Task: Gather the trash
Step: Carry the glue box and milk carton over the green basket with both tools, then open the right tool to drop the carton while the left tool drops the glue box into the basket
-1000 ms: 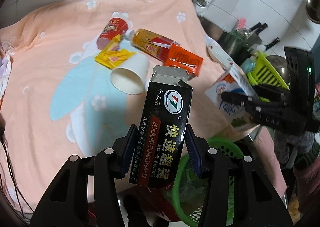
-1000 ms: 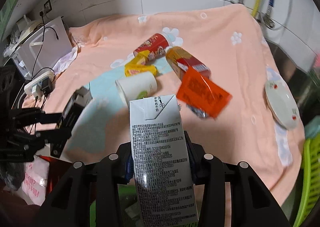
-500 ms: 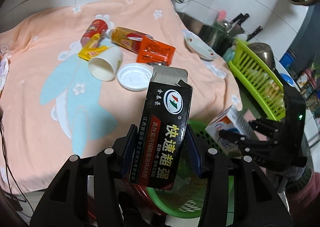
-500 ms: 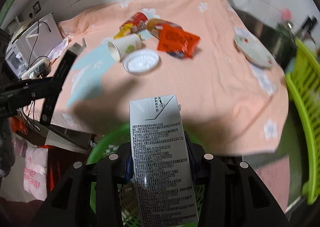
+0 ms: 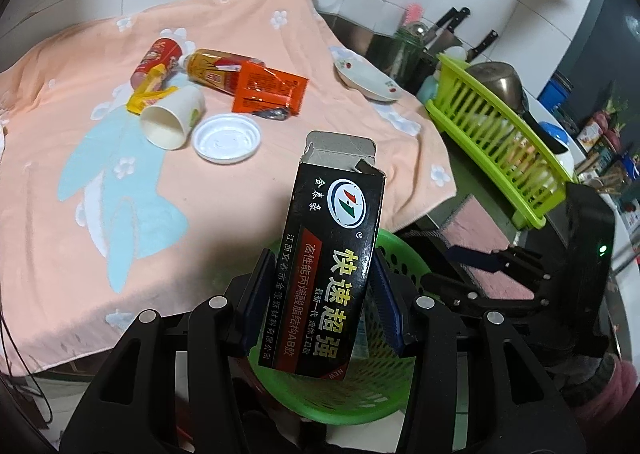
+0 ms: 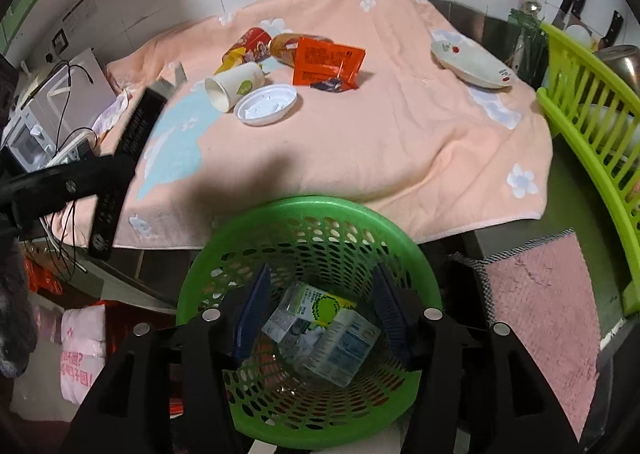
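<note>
My left gripper is shut on a black glue box, held upright above the green mesh basket. My right gripper is open and empty right over the basket. A white milk carton lies inside the basket. On the peach towel lie a paper cup, a white lid, an orange packet, a red can, a yellow wrapper and a bottle.
A white dish sits at the towel's right edge. A lime dish rack stands on the right, with knives and a sink behind it. A pink mat lies beside the basket. Appliances and cables are on the left.
My right gripper has opened and dropped the milk carton into the basket. Both grippers have pulled back from the towel to over the basket. The left still holds the black box.
</note>
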`<state>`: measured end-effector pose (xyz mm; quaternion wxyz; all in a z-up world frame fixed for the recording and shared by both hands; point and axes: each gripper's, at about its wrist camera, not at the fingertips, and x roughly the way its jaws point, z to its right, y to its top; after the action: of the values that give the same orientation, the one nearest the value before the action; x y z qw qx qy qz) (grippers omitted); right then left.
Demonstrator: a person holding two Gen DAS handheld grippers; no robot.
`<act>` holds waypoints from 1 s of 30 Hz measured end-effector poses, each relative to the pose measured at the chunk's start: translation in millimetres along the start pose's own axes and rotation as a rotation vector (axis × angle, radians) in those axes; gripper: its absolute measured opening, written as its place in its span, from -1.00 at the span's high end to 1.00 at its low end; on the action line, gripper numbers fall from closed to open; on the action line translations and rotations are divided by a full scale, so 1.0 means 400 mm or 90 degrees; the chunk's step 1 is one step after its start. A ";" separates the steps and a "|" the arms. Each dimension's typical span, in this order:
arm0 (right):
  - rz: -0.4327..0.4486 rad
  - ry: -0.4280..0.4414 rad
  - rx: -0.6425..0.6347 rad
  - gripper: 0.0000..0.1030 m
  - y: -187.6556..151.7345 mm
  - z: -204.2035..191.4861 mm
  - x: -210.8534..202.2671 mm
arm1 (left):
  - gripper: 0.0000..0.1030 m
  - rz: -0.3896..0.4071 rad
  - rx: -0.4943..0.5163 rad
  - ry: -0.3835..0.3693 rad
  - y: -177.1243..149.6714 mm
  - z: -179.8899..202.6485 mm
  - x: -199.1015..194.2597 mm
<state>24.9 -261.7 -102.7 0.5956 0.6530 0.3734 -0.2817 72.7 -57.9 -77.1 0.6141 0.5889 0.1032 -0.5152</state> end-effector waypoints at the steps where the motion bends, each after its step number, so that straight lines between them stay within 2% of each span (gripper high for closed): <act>1: 0.007 -0.001 0.003 -0.06 -0.001 0.004 -0.011 | 0.08 -0.003 0.002 -0.003 -0.004 0.008 0.003; 12: 0.037 -0.028 0.032 -0.22 -0.020 0.054 -0.079 | 0.07 -0.036 0.011 -0.025 -0.038 0.060 0.046; 23: 0.044 -0.036 0.042 -0.27 -0.038 0.069 -0.099 | 0.04 -0.091 0.014 -0.042 -0.084 0.091 0.097; 30: 0.048 -0.037 0.040 -0.31 -0.040 0.064 -0.103 | -0.19 -0.088 0.016 -0.052 -0.089 0.095 0.090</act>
<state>-9.4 -293.0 -81.4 0.5955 0.6767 0.3219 -0.2895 43.8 -99.8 -114.9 0.5732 0.5666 0.1115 -0.5814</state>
